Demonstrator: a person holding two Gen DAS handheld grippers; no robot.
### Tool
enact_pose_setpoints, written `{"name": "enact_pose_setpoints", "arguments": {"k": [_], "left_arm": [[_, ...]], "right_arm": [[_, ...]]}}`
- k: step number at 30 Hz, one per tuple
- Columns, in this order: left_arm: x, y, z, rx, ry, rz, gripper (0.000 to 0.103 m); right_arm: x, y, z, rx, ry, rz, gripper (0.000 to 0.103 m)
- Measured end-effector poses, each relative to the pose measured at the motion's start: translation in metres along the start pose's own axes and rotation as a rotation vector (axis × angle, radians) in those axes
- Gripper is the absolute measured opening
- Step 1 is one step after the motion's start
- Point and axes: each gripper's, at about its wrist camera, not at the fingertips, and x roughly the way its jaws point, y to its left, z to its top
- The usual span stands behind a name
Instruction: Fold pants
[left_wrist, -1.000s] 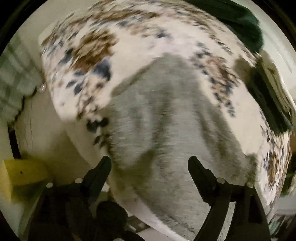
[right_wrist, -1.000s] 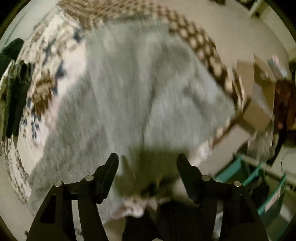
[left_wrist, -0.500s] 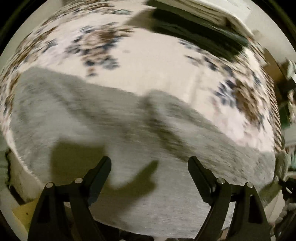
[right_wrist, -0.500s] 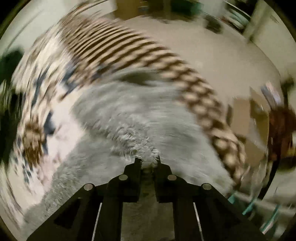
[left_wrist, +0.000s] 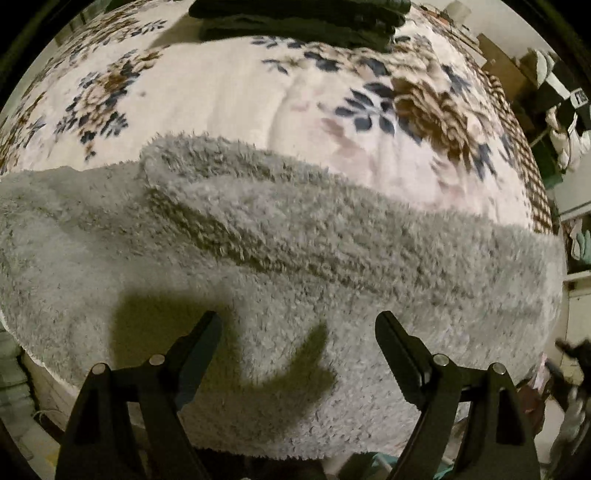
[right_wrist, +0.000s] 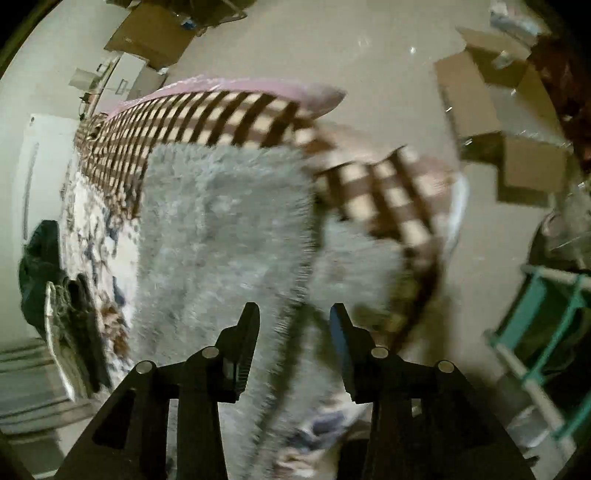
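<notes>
Because the grey fleece pants (left_wrist: 295, 266) lie spread across the floral blanket (left_wrist: 229, 96) on the bed, with 1 part already doubled over so that a raised fold edge runs across the fabric in the left wrist view, both grippers hang above them pointing steeply down, placed to work the next fold. The left gripper (left_wrist: 297, 325) has its jaws spread wide with nothing between them; its shadow falls on the fleece just ahead, which suggests it hovers close over the near edge, ready to take a fresh hold. The right gripper (right_wrist: 293, 314) is opening its jaws. Fleece shows behind the gap, but motion blur hides whether any of it sits between the pads; they do not appear to press on it, so this reads as letting the cloth go. In its view the pants reach toward the checked border (right_wrist: 207, 114) of the blanket, beside the bed's edge, with 1 part hanging toward the floor. A stack of dark folded clothes (left_wrist: 295, 18) sits at the far side, well apart, probably finished pieces kept clear of the working area.
</notes>
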Motion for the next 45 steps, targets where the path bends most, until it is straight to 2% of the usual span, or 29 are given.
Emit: {"name": "enact_pose_setpoints", "arguments": {"k": [1, 3, 4, 5, 8, 10, 13, 15, 17, 18, 19, 20, 26, 31, 34, 36, 39, 41, 42, 43, 45], "left_arm": [[0.003, 0.000, -0.001, 0.004, 0.011, 0.006, 0.084], [0.007, 0.001, -0.003, 0.012, 0.021, 0.014, 0.084], [0.007, 0.002, -0.004, 0.016, 0.026, 0.017, 0.084], [0.007, 0.003, -0.006, 0.018, 0.031, 0.016, 0.084], [0.005, 0.005, -0.011, 0.023, 0.035, 0.011, 0.084], [0.003, 0.008, -0.014, 0.022, 0.046, 0.005, 0.084], [-0.002, 0.017, -0.021, 0.009, 0.055, -0.002, 0.084], [-0.005, 0.026, -0.024, -0.006, 0.056, 0.001, 0.084], [-0.009, 0.038, -0.026, -0.031, 0.060, 0.001, 0.084], [-0.011, 0.046, -0.028, -0.051, 0.061, 0.002, 0.084], [-0.015, 0.056, -0.029, -0.073, 0.056, -0.001, 0.084], [-0.019, 0.064, -0.029, -0.090, 0.050, -0.001, 0.084], [-0.061, 0.147, -0.033, -0.235, -0.040, 0.032, 0.084], [-0.077, 0.227, -0.026, -0.353, -0.109, 0.121, 0.084], [-0.077, 0.281, -0.024, -0.411, -0.123, 0.164, 0.084], [-0.071, 0.315, -0.024, -0.453, -0.118, 0.149, 0.084], [-0.053, 0.356, -0.026, -0.525, -0.104, 0.080, 0.084], [-0.044, 0.366, -0.025, -0.539, -0.111, 0.048, 0.064], [-0.040, 0.370, -0.026, -0.535, -0.118, 0.017, 0.030], [-0.038, 0.371, -0.025, -0.531, -0.117, 0.003, 0.020], [-0.042, 0.373, -0.027, -0.522, -0.145, -0.034, 0.017]], "right_arm": [[0.016, 0.005, 0.003, -0.003, 0.020, 0.005, 0.049], [0.042, 0.011, 0.002, 0.033, 0.070, 0.016, 0.049], [0.050, 0.012, 0.001, 0.041, 0.089, 0.031, 0.034], [0.050, 0.016, -0.002, 0.034, 0.077, 0.037, 0.004], [0.019, 0.029, -0.014, -0.042, -0.043, 0.000, 0.004], [-0.004, 0.026, -0.020, -0.045, -0.080, -0.017, 0.004], [-0.015, 0.012, -0.025, -0.006, -0.058, -0.076, 0.004], [0.000, -0.007, -0.025, 0.014, 0.031, -0.097, 0.005], [0.014, -0.019, -0.026, 0.055, 0.098, -0.092, 0.024], [0.015, -0.021, -0.029, 0.057, 0.101, -0.092, 0.031], [0.014, -0.020, -0.033, 0.052, 0.092, -0.082, 0.046], [0.013, -0.016, -0.039, 0.039, 0.083, -0.069, 0.055], [0.031, 0.038, -0.126, -0.137, 0.207, -0.050, 0.056], [0.075, 0.103, -0.241, -0.266, 0.371, -0.008, 0.056], [0.102, 0.127, -0.303, -0.270, 0.452, -0.008, 0.056], [0.114, 0.134, -0.333, -0.262, 0.478, -0.019, 0.056], [0.134, 0.142, -0.370, -0.228, 0.481, -0.038, 0.056], [0.143, 0.146, -0.386, -0.210, 0.457, -0.033, 0.056], [0.151, 0.154, -0.390, -0.208, 0.434, -0.028, 0.056], [0.154, 0.158, -0.394, -0.216, 0.408, -0.032, 0.053], [0.161, 0.168, -0.398, -0.224, 0.370, -0.041, 0.015]]}}
